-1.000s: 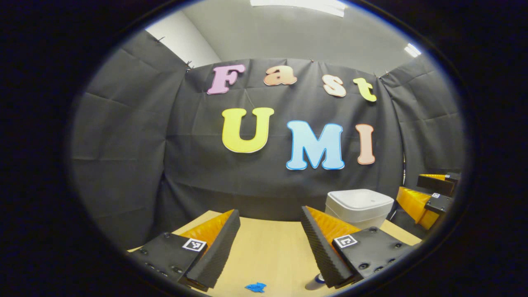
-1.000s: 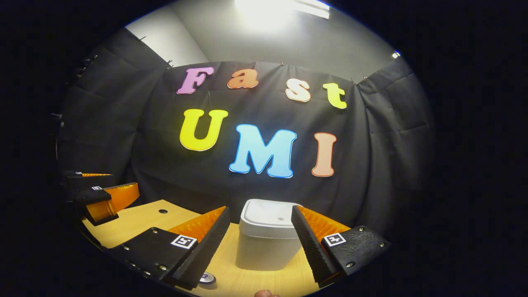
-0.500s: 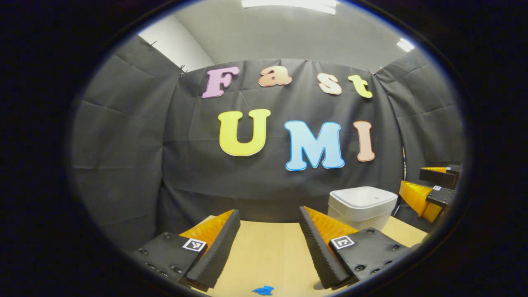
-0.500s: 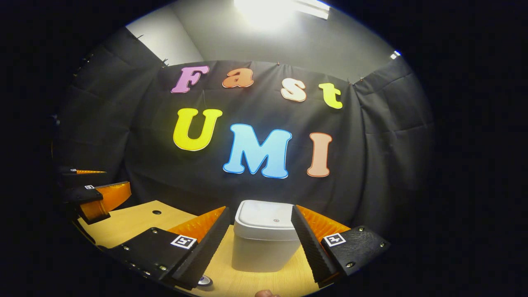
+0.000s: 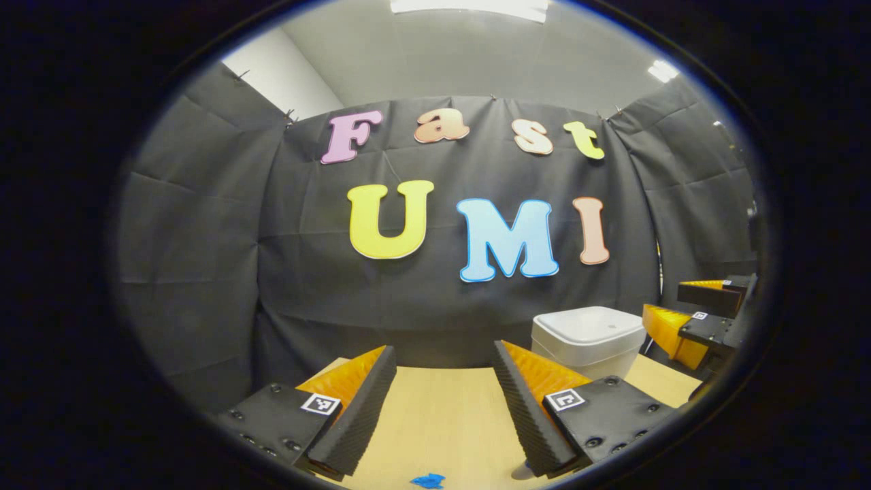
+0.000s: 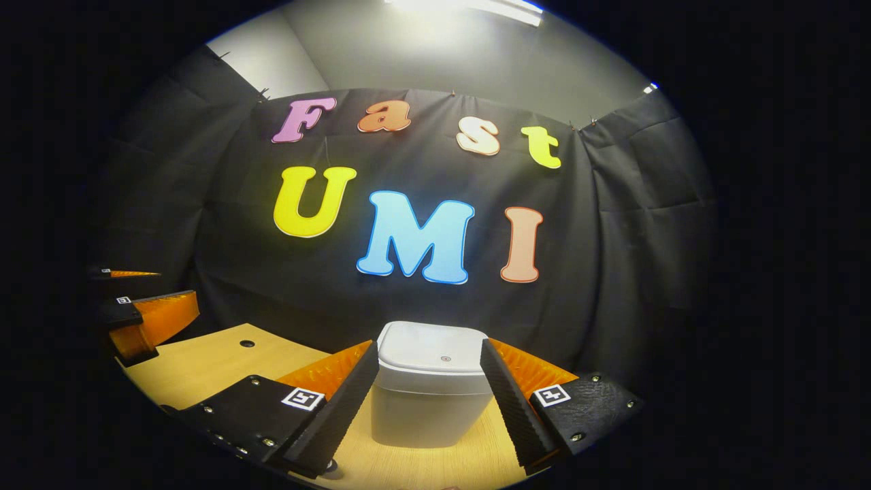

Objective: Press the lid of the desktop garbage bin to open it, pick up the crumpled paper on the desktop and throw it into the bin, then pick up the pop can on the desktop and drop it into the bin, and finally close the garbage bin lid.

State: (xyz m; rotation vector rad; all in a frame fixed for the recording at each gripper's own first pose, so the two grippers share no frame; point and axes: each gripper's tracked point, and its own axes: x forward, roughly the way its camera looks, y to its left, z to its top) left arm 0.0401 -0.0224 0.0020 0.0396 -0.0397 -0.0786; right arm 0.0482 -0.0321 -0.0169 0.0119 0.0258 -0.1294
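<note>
The white desktop bin [image 6: 429, 401] stands on the wooden table [image 6: 204, 361] with its lid [image 6: 435, 350] down, seen straight ahead between the spread fingers of my right gripper [image 6: 429, 346], which is open and holds nothing. The bin lies a little beyond the fingertips. My left gripper [image 5: 446, 348] is open and empty over the table [image 5: 435, 408]. A blue crumpled paper [image 5: 429, 480] lies at the bottom edge below it. In the left gripper view the bin [image 5: 588, 337] is at the right, with the right gripper [image 5: 708, 313] past it. The pop can is almost hidden under the fingers.
The black cloth wall closes the booth just behind the bin and round both sides. A small round hole [image 6: 247, 344] marks the tabletop on the left. The left gripper [image 6: 139, 316] hovers at the far left of the right gripper view.
My right gripper has drawn nearer the bin, which now looks larger and centred between its fingers. The can top has slid off the bottom edge. The left gripper's view shifted only slightly.
</note>
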